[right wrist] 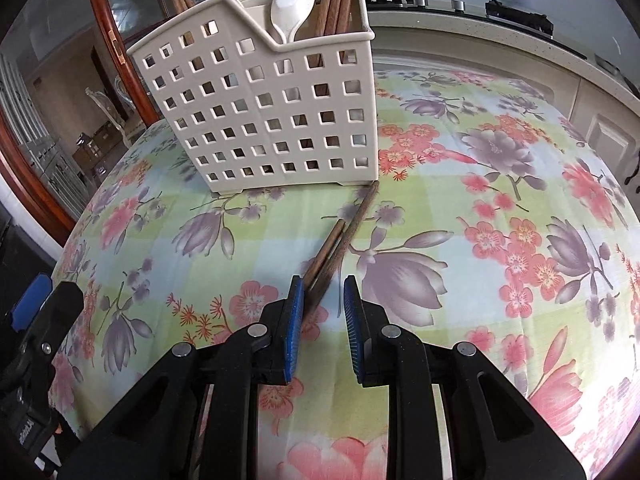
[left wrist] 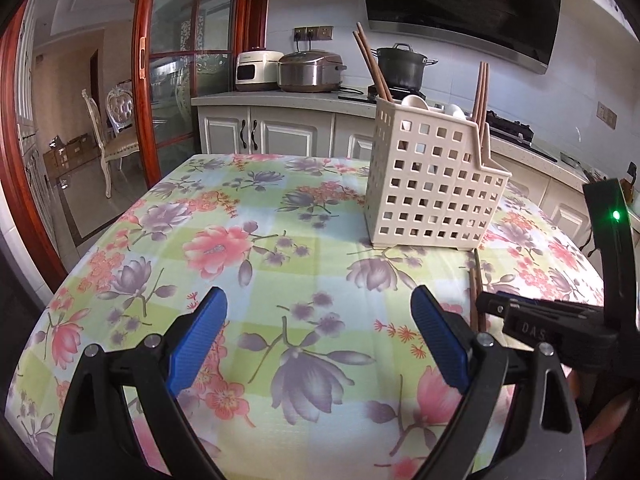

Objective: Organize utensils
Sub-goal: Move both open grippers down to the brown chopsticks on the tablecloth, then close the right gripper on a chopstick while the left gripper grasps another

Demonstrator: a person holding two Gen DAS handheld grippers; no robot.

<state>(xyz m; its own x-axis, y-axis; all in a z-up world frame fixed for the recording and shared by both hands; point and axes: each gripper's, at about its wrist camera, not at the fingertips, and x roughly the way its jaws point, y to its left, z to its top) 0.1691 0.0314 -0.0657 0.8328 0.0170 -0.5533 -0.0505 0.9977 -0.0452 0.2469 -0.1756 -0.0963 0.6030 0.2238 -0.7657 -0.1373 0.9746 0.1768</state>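
Landmark: caddy (right wrist: 260, 108) on floral cloth (right wrist: 460, 208). 2 chopsticks (right wrist: 340, 236) lie flat just in front of it, far tip at its base corner. Right gripper (right wrist: 320, 296) jaws narrowly apart, straddling their near ends, not clamped. Left gripper (left wrist: 320, 308) wide apart, empty, well short of caddy. Spoon (right wrist: 290, 6) and more chopsticks stand inside.

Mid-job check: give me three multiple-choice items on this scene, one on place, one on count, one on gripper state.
1. Where do the loose chopsticks lie?
A. on the cloth before the caddy
B. inside the caddy
C. on the counter

2. How many loose chopsticks?
A. one
B. two
C. four

3. The right gripper is:
A. shut on a spoon
B. open, astride the chopstick ends
C. inside the caddy

Answers: 1 A, they rest on the tablecloth; 2 B, two sticks show; 3 B, a gap shows between its pads.
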